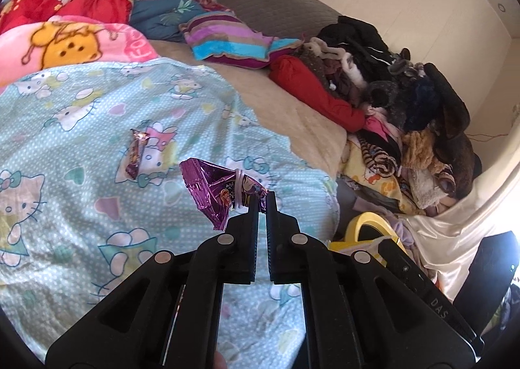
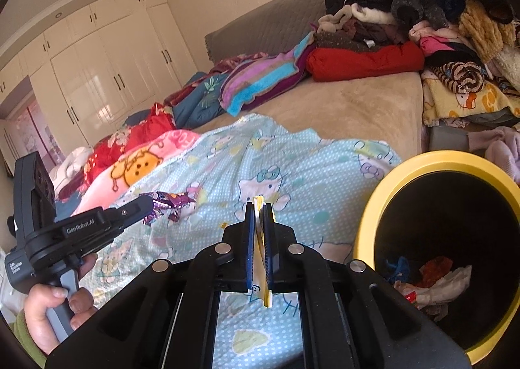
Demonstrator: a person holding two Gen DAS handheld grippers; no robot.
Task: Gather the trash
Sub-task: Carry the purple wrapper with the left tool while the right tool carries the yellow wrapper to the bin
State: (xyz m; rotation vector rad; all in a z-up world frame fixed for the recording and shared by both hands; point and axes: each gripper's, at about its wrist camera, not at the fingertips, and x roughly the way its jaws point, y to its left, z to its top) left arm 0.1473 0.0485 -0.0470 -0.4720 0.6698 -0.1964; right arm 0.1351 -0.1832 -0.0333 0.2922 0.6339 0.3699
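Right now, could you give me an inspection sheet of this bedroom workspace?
Surface: bed with a blue cat-print quilt over a beige sheet.
Job's things: purple foil wrapper, yellow-white wrapper, a brown candy wrapper lying on the quilt; yellow bin already holding trash.
Clutter: clothes pile, striped pillow, pink blanket.
Grippers: left gripper jaws shut on the purple foil wrapper; right gripper jaws shut on the yellow-white wrapper.
Cables: a thin wire along the wall.
Surroundings: white wardrobes, grey headboard.
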